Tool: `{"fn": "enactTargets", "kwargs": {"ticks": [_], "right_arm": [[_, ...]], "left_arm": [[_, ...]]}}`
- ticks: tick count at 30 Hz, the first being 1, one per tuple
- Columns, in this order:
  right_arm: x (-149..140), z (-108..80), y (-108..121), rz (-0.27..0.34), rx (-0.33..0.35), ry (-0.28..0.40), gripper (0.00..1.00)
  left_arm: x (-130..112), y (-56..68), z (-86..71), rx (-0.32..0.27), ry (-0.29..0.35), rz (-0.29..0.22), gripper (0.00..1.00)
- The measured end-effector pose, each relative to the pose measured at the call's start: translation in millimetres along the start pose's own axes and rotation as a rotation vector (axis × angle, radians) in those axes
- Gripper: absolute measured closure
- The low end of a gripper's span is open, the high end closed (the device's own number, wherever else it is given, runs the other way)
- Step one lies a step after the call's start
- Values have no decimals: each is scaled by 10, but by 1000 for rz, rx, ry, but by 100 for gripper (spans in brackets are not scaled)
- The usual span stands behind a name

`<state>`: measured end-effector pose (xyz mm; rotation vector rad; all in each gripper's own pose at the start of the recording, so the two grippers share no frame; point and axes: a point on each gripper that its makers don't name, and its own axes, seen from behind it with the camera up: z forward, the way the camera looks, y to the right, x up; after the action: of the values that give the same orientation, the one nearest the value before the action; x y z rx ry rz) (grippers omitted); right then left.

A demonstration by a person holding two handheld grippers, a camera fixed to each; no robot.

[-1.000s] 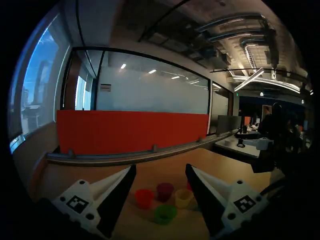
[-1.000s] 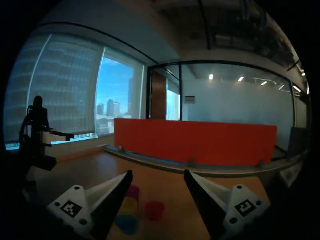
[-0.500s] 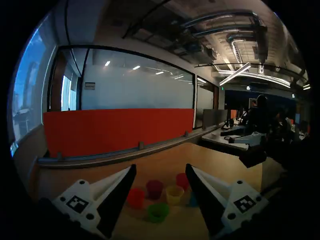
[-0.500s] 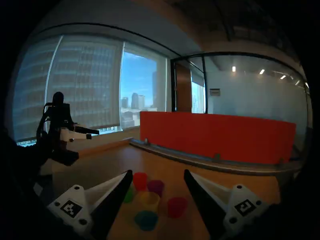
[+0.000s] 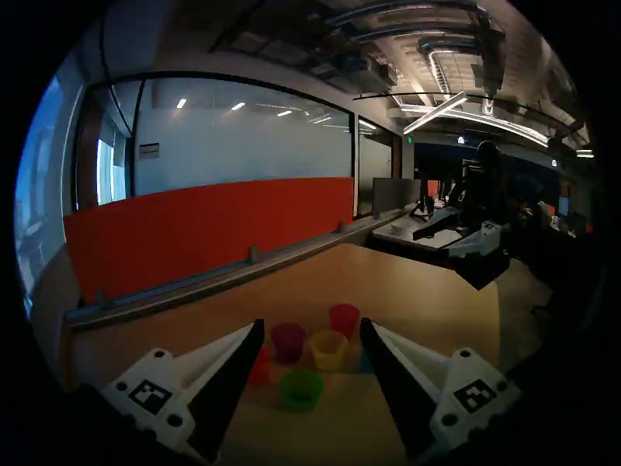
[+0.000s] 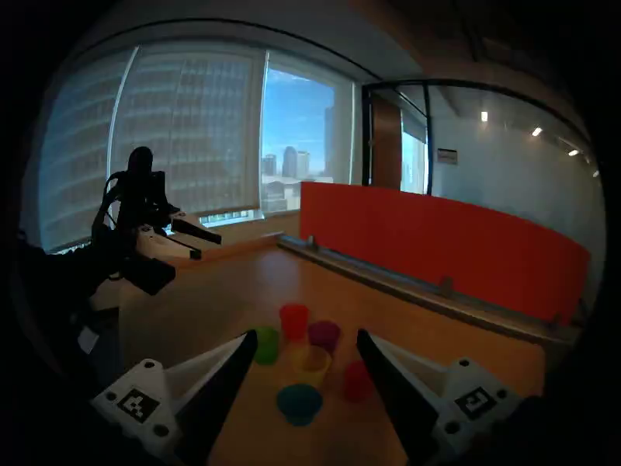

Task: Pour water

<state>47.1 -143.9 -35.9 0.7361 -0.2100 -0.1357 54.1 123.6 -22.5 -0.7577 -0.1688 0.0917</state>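
Approach is being judged as the step in hand: left gripper [image 5: 311,323] and right gripper [image 6: 306,334] are being held over the cups [image 5: 329,349] clustered on the surface [image 5: 404,287], fingers [image 5: 225,373] spread wide and empty, so a cup probably needs grasping next.

orange-red cup [image 5: 262,365] half hidden, blue cup [image 5: 363,363] too

Daylight is pouring through the windows [image 6: 194,140] and glaring brightly in the right gripper view, while the table [image 6: 233,287] and cups [image 6: 294,318] are sitting dim, ceiling lights [image 5: 438,115] are glowing thinly in the left gripper view, and straight lines are bending near both views' edges.
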Motion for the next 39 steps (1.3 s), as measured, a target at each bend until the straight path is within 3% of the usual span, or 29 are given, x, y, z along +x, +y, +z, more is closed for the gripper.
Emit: {"fn": "enactTargets", "kwargs": {"ticks": [9,25,39], "right_arm": [[-311,58,-52,-46,25,-67,0],[-1038,224,-6,-16,35,-192,1],[-1409,301,-6,-6,45,-253,1]], "left_arm": [[-287,-19,114,-13,-71,15,9],[-921,-11,366,-60,-202,7,9],[-1613,14,452,-66,-349,35,9]]}}
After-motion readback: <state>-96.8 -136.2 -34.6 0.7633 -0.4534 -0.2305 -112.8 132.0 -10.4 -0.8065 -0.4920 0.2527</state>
